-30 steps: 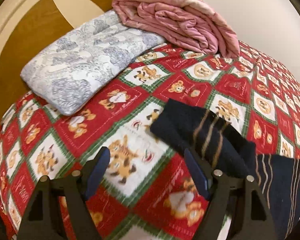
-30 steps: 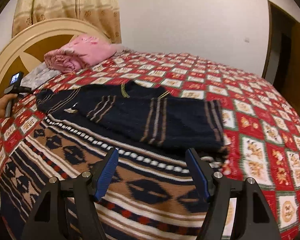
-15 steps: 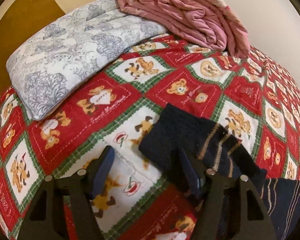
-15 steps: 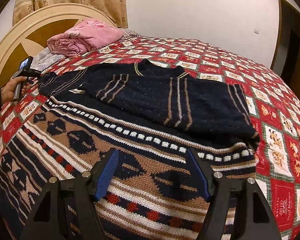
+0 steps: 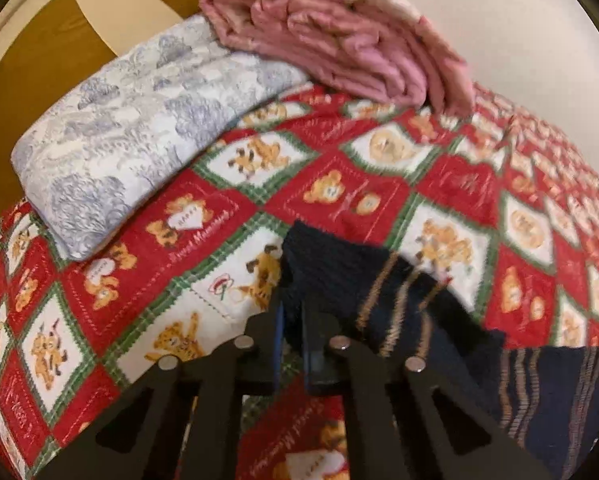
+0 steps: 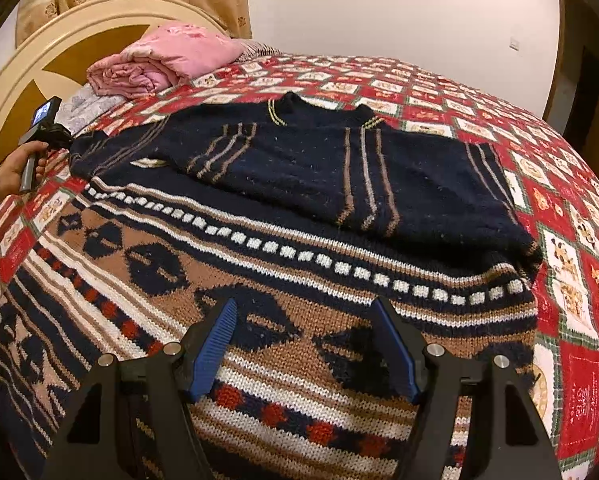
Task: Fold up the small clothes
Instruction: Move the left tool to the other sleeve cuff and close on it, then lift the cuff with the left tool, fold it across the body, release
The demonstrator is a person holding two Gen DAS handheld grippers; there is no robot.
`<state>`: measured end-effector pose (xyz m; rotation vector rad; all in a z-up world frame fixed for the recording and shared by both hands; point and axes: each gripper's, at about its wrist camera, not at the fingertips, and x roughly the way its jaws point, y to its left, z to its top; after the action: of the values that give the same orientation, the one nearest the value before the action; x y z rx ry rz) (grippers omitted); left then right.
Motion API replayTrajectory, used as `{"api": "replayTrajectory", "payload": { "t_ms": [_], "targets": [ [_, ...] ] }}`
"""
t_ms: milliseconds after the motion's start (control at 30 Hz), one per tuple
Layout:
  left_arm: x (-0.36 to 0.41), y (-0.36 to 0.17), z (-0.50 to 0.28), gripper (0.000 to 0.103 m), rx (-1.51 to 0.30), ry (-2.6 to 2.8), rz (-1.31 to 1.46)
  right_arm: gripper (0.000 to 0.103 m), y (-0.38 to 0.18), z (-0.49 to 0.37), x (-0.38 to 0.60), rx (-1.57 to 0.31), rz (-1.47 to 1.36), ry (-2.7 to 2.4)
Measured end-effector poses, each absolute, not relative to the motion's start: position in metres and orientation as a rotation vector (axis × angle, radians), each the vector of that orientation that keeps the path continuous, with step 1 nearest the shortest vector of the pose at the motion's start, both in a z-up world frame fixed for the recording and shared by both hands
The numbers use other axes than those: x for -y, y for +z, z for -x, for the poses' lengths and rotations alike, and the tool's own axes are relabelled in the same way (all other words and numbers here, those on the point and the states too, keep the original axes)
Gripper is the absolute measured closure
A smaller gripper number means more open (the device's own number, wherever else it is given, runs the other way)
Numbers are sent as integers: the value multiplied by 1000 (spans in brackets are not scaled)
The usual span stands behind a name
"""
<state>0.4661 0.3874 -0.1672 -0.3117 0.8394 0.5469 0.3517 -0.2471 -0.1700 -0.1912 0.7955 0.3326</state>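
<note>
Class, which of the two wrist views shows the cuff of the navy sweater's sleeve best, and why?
The left wrist view: the sleeve cuff fills the foreground, pinched between the left tongs. In the right wrist view the same cuff is small and far off beside the left hand, its detail hard to read.

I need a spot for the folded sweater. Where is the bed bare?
Bare quilt lies beyond the navy sweater, toward the wall, and along its right side. Crowded: the headboard corner, with pink blanket and grey pillow; patterned sweater fills the near side.
</note>
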Motion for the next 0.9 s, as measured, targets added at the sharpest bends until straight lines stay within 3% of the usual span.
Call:
{"api": "replayTrajectory", "payload": {
  "t_ms": [433, 900],
  "targets": [
    [-323, -83, -435, 96, -694, 302, 396, 33, -154, -331, 267, -734, 129, 324],
    [-141, 8, -422, 96, -606, -53, 292, 33, -151, -307, 297, -701, 68, 340]
  ]
}}
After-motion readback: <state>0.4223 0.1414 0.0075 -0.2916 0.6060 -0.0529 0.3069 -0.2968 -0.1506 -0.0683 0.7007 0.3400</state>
